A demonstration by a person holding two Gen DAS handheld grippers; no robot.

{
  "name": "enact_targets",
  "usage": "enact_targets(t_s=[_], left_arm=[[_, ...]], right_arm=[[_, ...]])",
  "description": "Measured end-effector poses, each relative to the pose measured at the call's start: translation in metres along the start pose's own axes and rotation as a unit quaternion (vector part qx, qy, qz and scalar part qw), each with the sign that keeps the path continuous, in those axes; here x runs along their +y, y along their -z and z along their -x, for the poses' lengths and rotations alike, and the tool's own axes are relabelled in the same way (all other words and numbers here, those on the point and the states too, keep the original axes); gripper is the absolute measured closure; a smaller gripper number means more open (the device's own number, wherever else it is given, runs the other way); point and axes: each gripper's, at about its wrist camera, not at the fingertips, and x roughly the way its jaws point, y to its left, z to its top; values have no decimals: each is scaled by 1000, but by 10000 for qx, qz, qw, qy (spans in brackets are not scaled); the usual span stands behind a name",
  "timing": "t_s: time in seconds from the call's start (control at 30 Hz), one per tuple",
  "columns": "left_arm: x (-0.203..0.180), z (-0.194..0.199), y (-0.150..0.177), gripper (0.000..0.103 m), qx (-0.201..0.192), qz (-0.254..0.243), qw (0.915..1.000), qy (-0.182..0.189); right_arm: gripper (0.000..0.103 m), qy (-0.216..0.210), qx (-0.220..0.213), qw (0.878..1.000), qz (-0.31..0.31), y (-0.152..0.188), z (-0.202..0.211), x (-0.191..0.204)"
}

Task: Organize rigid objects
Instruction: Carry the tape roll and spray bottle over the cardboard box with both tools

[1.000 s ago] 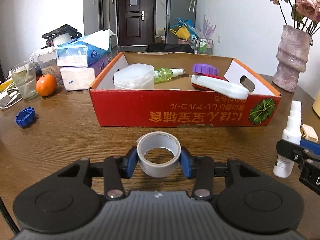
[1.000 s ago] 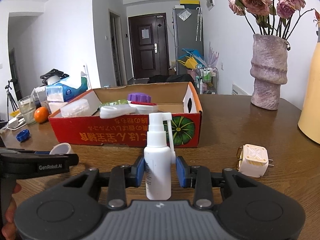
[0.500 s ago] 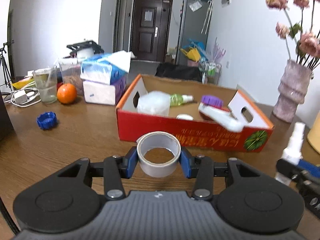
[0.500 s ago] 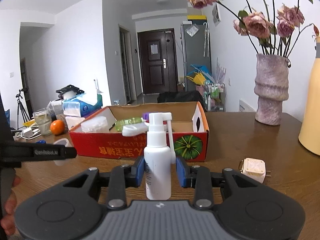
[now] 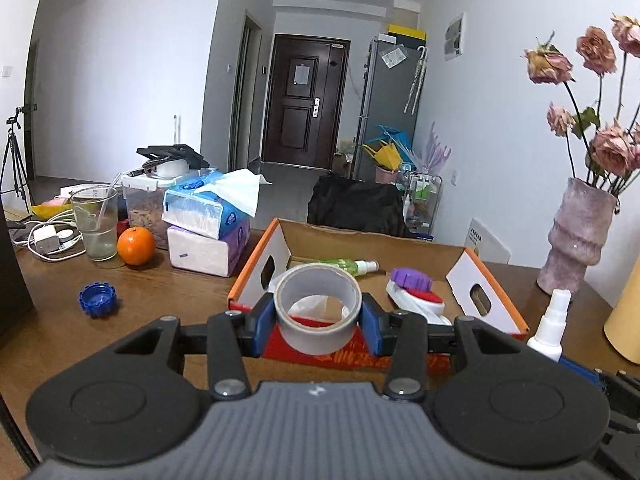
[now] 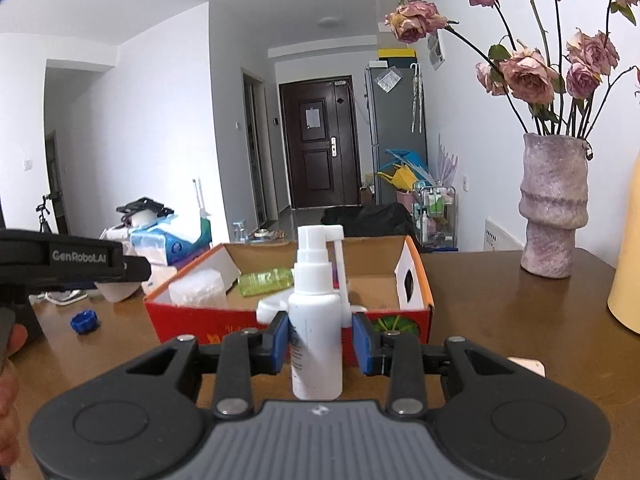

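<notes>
My left gripper (image 5: 318,320) is shut on a grey roll of tape (image 5: 318,330) and holds it in the air before the near wall of the red cardboard box (image 5: 486,304). My right gripper (image 6: 320,340) is shut on a white spray bottle (image 6: 316,336), lifted above the table in front of the box (image 6: 180,312). The bottle also shows at the right of the left wrist view (image 5: 550,326). Inside the box lie a green spray bottle (image 5: 344,266), a clear plastic tub (image 6: 198,290), a purple cap (image 5: 408,278) and a white-and-red item (image 5: 418,304).
On the wooden table stand a blue cap (image 5: 97,300), an orange (image 5: 136,246), a glass (image 5: 96,224), tissue packs (image 5: 208,228) and chargers with cables (image 5: 48,238) at left. A pink vase with roses (image 6: 554,208) and a yellow container (image 6: 626,260) stand at right. A white plug (image 6: 528,364) lies near.
Both grippers have risen from the table, each carrying its object. The tape and the spray bottle now sit higher against the box, and the views look more level.
</notes>
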Motion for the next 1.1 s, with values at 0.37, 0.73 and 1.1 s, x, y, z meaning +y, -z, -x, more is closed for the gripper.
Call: enact_targets(t_s=[0.37,0.73,1.1], left_arm=[[1,-30,-19,58,-47,163,9998,-39],[-3,-63,-28,58,1,62,10000,-54],[-8,-99,-32,58,75,-117,9999,-49]], right_arm=[[70,92,-37,9999,-137,-15,-31,-2],[70,151,-117,9997,-139,-26,-57,-4],[70,203,-126,9996,-164,-40,-95,-9]])
